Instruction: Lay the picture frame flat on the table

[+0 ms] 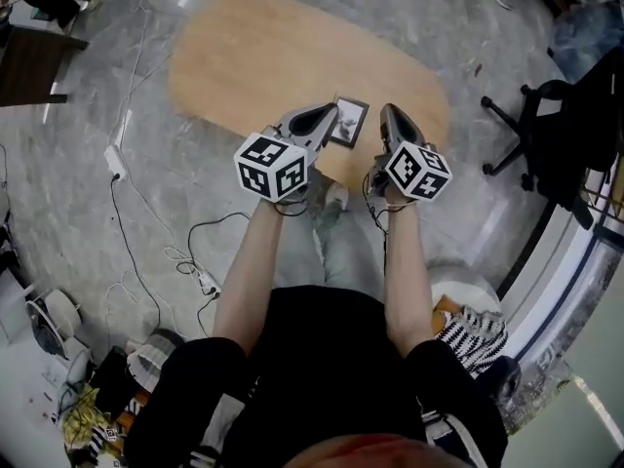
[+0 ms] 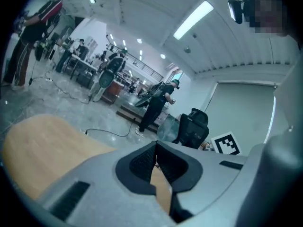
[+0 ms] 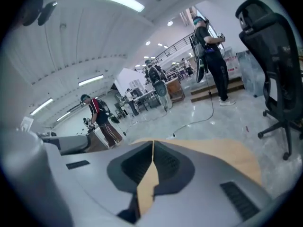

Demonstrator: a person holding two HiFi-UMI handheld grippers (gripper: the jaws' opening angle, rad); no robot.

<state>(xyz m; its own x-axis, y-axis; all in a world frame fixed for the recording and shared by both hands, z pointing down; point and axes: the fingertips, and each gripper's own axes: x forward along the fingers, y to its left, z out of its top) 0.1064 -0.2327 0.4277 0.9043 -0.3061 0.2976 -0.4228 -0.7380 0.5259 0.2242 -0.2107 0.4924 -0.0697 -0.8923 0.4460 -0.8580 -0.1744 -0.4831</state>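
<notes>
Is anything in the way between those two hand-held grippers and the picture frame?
Nothing visible is. The picture frame sits on the wooden table, right between the left hand-held gripper and the right hand-held gripper, with nothing lying between them.

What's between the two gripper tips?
The frame, on the table, sits between the left gripper and the right gripper. The head view shows it; neither gripper view does.

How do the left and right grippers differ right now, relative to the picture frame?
The left gripper overlaps the left edge of the picture frame in the head view; the right gripper shows table between it and the frame. The left gripper leans right, the right gripper leans left. Both are shut and empty.
</notes>
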